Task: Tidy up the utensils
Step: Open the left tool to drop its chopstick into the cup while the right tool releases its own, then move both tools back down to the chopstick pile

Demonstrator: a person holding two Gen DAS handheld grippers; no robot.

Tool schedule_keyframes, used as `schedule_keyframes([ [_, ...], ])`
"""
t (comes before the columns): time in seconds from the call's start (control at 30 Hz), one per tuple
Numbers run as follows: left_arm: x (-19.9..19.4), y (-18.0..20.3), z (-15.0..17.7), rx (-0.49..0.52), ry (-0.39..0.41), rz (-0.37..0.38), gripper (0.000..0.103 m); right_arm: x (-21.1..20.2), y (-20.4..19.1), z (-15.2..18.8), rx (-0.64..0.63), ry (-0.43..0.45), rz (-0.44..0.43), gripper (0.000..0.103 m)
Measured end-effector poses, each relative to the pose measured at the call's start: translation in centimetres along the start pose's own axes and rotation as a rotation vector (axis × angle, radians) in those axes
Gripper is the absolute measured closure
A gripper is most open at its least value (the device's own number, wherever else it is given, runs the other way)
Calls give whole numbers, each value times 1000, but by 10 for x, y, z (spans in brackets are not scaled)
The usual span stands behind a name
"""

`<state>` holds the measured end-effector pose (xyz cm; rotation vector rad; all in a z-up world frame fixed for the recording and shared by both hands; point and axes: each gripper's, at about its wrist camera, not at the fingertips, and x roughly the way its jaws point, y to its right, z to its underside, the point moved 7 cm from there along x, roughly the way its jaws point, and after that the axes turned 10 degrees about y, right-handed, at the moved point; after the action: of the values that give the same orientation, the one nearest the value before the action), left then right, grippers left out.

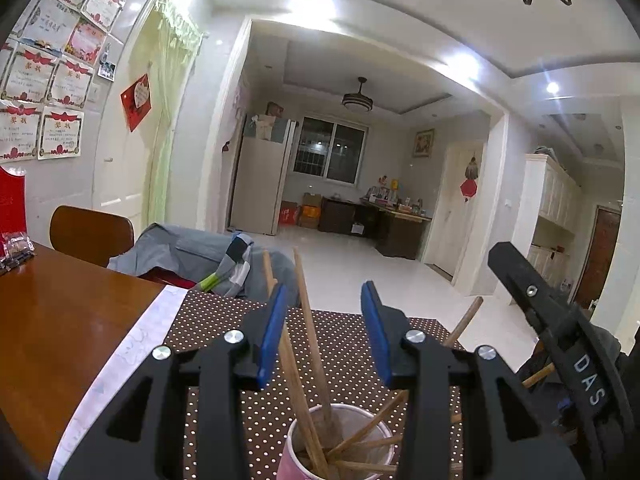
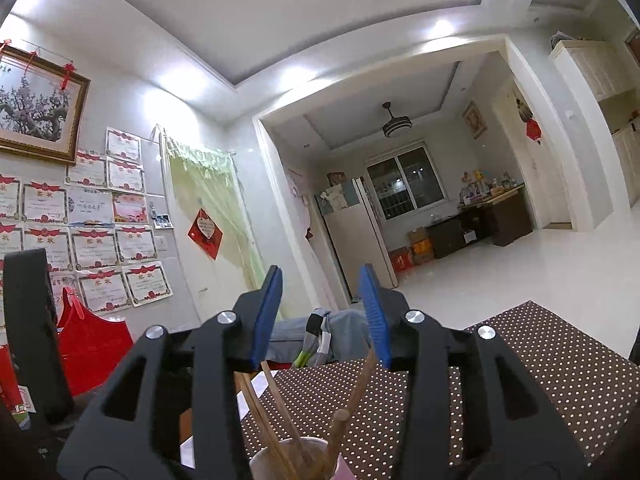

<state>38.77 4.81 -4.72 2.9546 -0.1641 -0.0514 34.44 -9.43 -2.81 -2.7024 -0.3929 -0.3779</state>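
Left gripper [image 1: 325, 332]: blue pads spread wide, gripping nothing; poised above the cup, chopstick tips rising between the fingers.
Right gripper [image 2: 320, 316]: blue pads spread, pinching nothing; also above the cup; seen at the right edge of the left wrist view.
Cup [image 1: 340, 446]: pink paper, upright on the placemat, just below both grippers.
Chopsticks [image 1: 310, 336]: wooden, bundled in the cup, leaning out at varied angles; several fanned toward the right.
Placemat [image 1: 224, 320]: dark brown with white dots, pale border strip along its left edge.
Table [image 1: 60, 312]: glossy reddish wood, under the placemat.
Chair [image 1: 92, 234]: brown back, beyond the table.
Grey cloth [image 1: 188, 250]: heaped past the table's far edge.
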Motion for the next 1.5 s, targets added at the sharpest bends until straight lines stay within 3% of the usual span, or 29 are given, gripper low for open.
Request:
schedule_keyframes([
  [0.33,-29,-4,-11,-16,-12,-13,64,-26,7,-14,-11,-39,81,51],
  [0.73,-118,-1,-13,36,-44,-31,61,-100,-8,-28,-58,-127,119,49],
  [0.83,-141,1,-4,59,-86,-26,54,-118,-14,-24,-77,-161,123,47],
  [1.03,-164,-1,36,37,-246,-12,54,-144,-17,3,-98,-301,139,46],
  [1.33,-173,-4,145,84,-681,-42,54,-181,2,60,-65,-543,182,45],
  [1.5,-182,1,182,47,-799,-11,54,-195,13,79,-21,-617,197,44],
])
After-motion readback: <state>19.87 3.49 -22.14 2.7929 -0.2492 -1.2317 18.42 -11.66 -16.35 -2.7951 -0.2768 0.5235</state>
